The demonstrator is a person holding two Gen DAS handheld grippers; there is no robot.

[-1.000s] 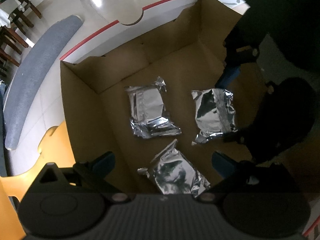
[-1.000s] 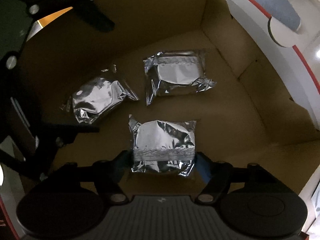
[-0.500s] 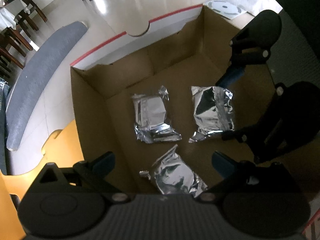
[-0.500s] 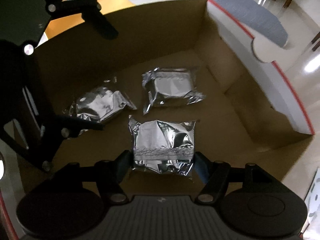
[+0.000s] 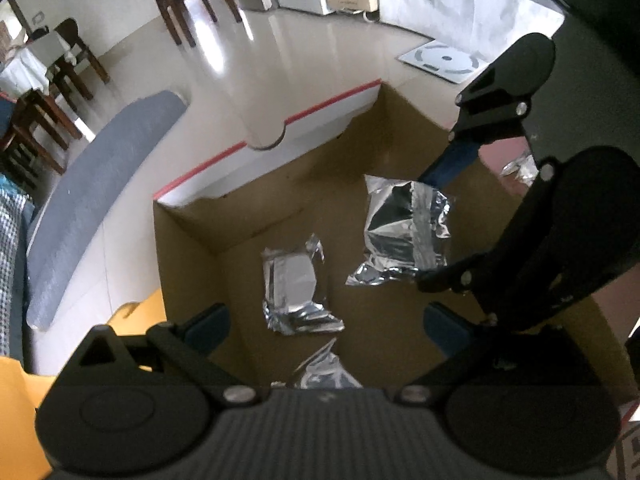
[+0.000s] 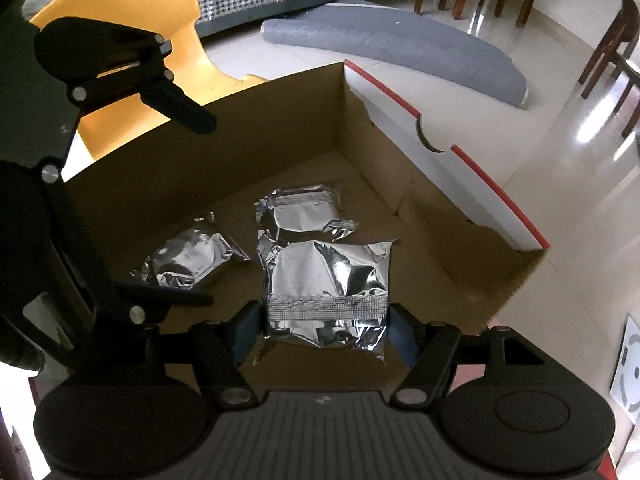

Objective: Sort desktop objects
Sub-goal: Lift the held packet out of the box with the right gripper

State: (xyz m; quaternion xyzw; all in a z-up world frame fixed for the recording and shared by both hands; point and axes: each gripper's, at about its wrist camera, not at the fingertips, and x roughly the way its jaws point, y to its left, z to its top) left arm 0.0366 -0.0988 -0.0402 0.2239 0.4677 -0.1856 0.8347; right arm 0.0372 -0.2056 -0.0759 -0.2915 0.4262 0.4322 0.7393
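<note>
Inside the cardboard box (image 6: 304,120) lie two foil packets (image 6: 304,216), a third packet (image 6: 328,288) clamped in right tongs (image 6: 326,330); left tongs (image 5: 326,320) gape empty.

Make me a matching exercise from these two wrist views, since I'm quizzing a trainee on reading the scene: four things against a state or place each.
Things:
1. right gripper
2. left gripper
3. grey mat
4. cardboard box

States or places:
A. lying on the floor beyond the box
B. shut on a foil packet
C. open, nothing between its fingers
D. has two foil packets lying on its bottom

Pairs: 1-B, 2-C, 3-A, 4-D
</note>
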